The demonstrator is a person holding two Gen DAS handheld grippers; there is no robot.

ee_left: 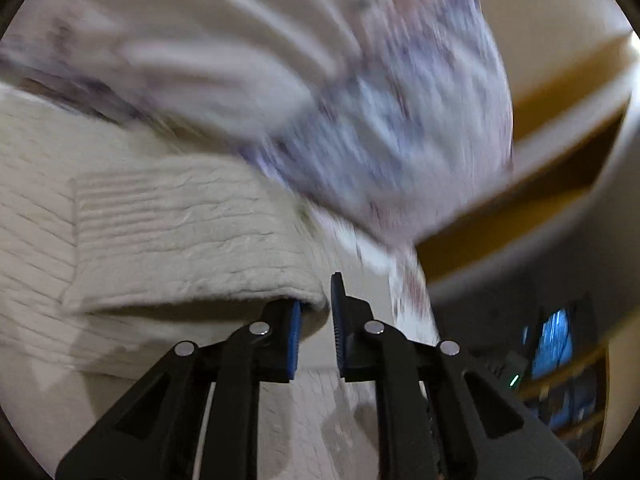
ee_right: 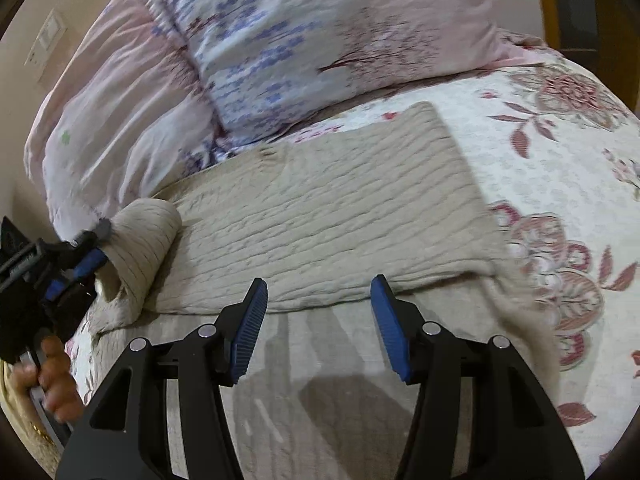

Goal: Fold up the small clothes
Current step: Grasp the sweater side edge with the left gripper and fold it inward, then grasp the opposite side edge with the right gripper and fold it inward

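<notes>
the sweater lies partly folded on the bed, the left claw lifting its edge while the right claw waits open and empty.

Cream ribbed knit garment, spread flat just ahead of the right gripper; one end curled upward into a roll at the left gripper.
</notes>
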